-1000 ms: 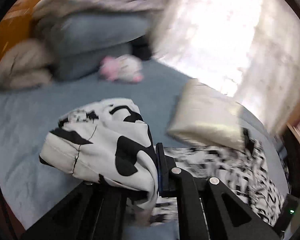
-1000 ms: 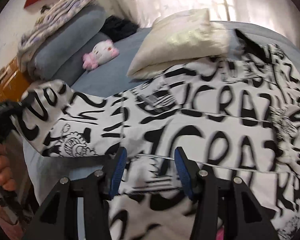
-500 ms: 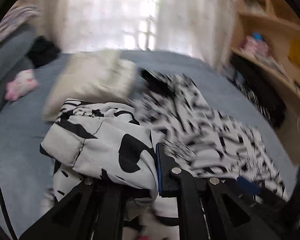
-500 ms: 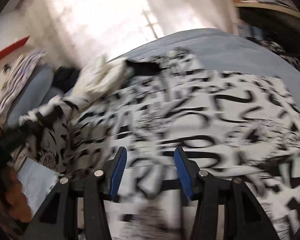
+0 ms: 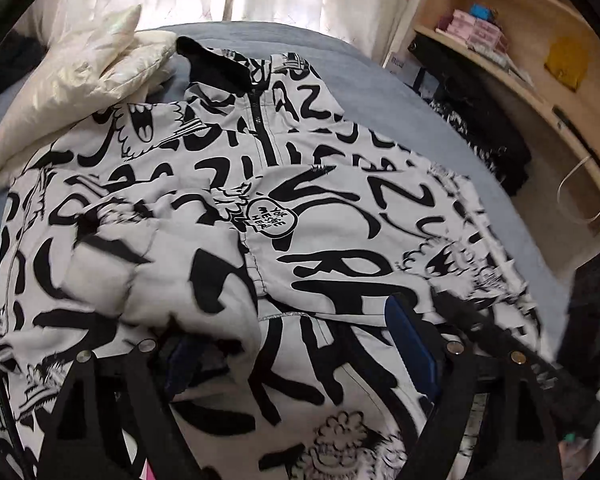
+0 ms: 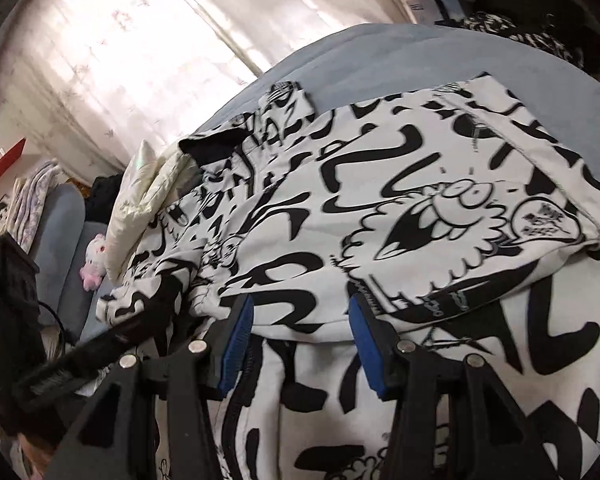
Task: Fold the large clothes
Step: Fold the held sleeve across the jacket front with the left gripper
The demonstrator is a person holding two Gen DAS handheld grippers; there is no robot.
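Both wrist views close above jacket (image 5: 300, 208); overlapping.

Jacket (image 5: 324, 248): matt printed cloth. Pillow (image 5: 72, 80): glossy, satin-like cloth. Bed (image 5: 380, 92): matt blue fabric. Shelf (image 5: 512, 76): smooth pale wood. Curtain (image 6: 148, 40): thin sheer cloth.

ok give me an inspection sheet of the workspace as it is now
surface: blue-grey bed, mostly covered
job's things: black-and-white graffiti-print jacket spread flat, one sleeve folded across the front, black collar toward the window
clutter: cream pillow by the collar; pink plush toy
grippers: left gripper jaws opening, fabric between them; right gripper part open over the jacket, no clear grip
cables: black cable at left edge
surroundings: sheer curtain, wooden shelves
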